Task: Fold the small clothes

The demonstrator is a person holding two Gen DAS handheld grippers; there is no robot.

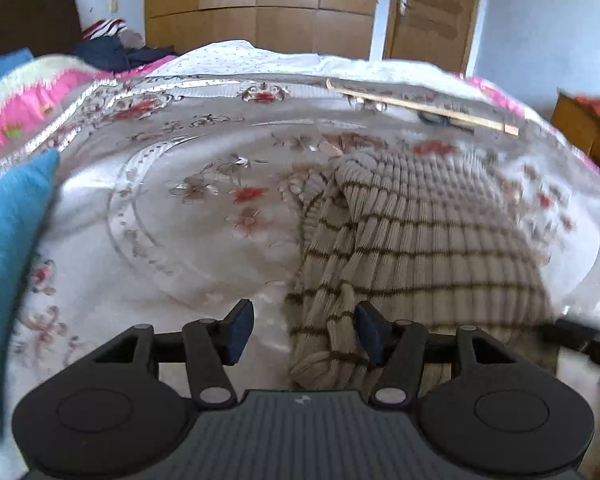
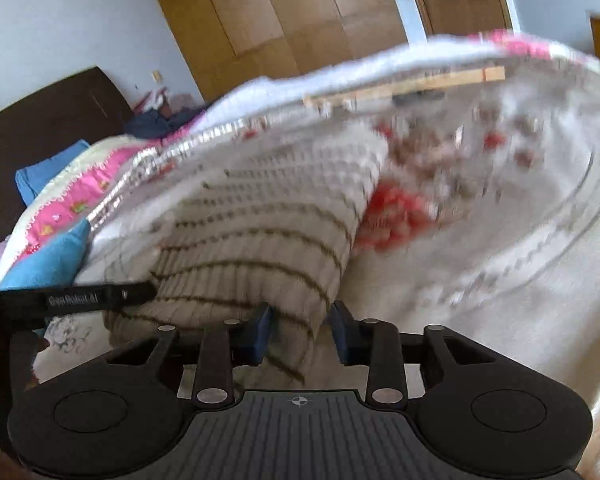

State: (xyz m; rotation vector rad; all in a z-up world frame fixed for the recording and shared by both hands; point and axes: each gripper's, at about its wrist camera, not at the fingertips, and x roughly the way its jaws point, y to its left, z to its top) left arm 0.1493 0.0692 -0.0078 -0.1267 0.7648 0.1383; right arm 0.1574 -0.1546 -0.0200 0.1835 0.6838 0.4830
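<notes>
Lying on the white floral-printed bedspread, the beige ribbed knit garment with thin brown stripes sits at about 3 o'clock from the middle of the left wrist view, one layer already lapped over another. It looks soft, light and limp: it should drape and sag wherever it is unsupported, and the ribbing gives the pads plenty to bite on without slipping. The left tongs stand about half open, holding nothing; the near edge of the knit lies between the 2 pads without visible pressure. The right tongs stand narrower, with a fold of the knit between the pads, apparently not pinched. The best holds are likely the 2 near corners or hem, pinched through both layers.
</notes>
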